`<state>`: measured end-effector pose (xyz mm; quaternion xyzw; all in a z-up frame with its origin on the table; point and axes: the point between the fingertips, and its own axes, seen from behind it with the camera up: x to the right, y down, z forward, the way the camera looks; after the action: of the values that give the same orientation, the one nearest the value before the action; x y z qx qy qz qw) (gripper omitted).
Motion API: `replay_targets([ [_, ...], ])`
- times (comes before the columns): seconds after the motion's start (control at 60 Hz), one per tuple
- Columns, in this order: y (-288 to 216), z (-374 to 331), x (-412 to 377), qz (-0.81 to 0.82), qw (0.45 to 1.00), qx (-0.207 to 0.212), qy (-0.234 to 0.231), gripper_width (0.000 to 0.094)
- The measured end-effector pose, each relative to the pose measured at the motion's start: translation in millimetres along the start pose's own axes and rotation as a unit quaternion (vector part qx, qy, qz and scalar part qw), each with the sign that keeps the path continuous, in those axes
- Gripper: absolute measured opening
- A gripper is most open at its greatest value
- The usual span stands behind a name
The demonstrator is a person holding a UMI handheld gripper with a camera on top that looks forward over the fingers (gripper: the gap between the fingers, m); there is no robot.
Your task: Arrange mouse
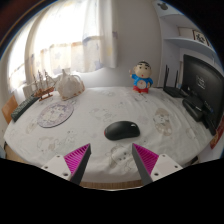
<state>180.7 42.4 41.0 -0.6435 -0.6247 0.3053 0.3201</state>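
A black computer mouse [122,129] lies on the white patterned tablecloth [90,115], a little beyond my fingers and slightly right of their middle. My gripper [112,158] is open above the table's near edge, with nothing but bare cloth between its magenta pads [78,156]. The mouse is apart from both fingers.
A cartoon figurine [142,77] stands at the back of the table. A cream bag [68,84] and a round glass dish [55,114] sit at the left. A black monitor [203,85] with a keyboard [197,107] is at the right. A small model ship [41,90] stands by the window.
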Motion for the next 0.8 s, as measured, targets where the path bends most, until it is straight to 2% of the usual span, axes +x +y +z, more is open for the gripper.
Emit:
replay_targets([
  [0.283, -1.5, 73.7, 9.4, 0.025, 0.999, -0.013, 0.02, 0.0852],
  [0.517, -21.5, 111.3, 13.5, 0.027, 0.999, -0.014, 0.038, 0.0858],
  [0.8, -56.2, 163.5, 3.5, 0.002, 1.0, -0.012, 0.019, 0.086],
])
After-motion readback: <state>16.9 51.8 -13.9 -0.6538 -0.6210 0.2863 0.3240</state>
